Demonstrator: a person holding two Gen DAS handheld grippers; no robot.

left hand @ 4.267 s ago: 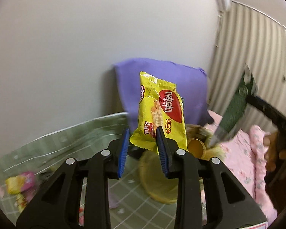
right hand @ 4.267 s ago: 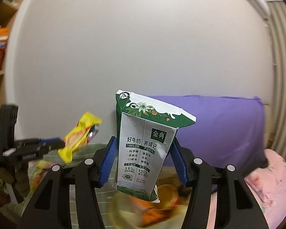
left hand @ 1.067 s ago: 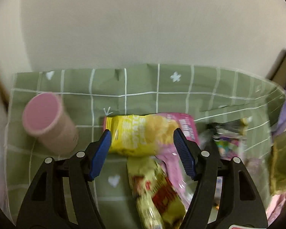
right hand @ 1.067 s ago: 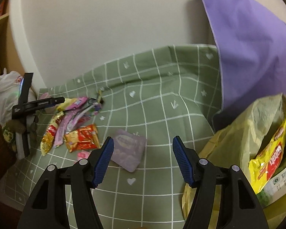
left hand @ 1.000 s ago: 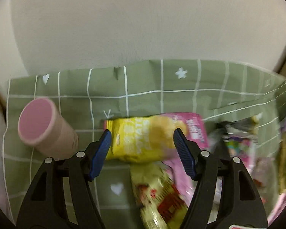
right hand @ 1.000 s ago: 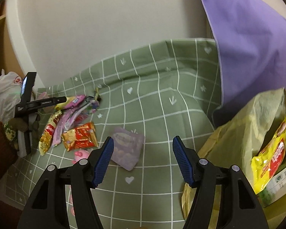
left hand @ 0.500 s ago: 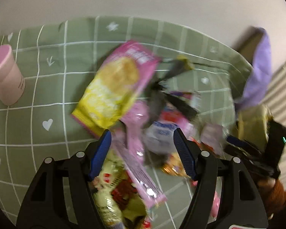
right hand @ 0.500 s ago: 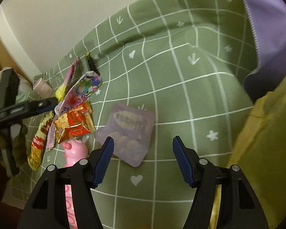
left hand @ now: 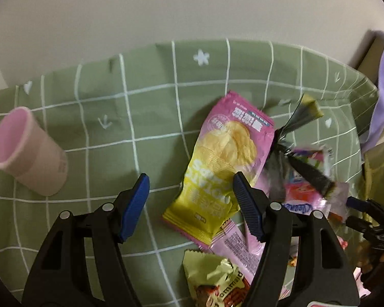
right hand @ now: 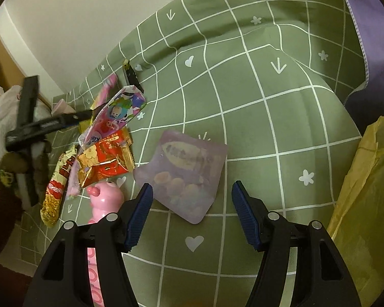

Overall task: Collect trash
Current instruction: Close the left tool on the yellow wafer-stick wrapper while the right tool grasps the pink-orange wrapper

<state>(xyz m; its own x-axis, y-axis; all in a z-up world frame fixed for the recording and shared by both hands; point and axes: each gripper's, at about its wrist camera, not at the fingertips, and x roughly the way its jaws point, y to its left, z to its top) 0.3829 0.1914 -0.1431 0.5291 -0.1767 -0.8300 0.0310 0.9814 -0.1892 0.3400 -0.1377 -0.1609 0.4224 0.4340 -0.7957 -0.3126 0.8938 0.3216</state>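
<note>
The left gripper (left hand: 190,206), black-armed with blue ribbed pads, points steeply downward, its jaws spread wide with nothing pressed between them. The right gripper (right hand: 192,213), of the same black and blue build, also tilts steeply down, jaws parted and empty. Each gripper shows at the edge of the other's view, held well apart.

Dim indoor light, soft shadows, fisheye edge warp, slight blur.

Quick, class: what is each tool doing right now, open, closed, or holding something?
Left tool: open, holding nothing, above the pink and yellow chip bag.
Right tool: open, holding nothing, above the purple snack packet.
</note>
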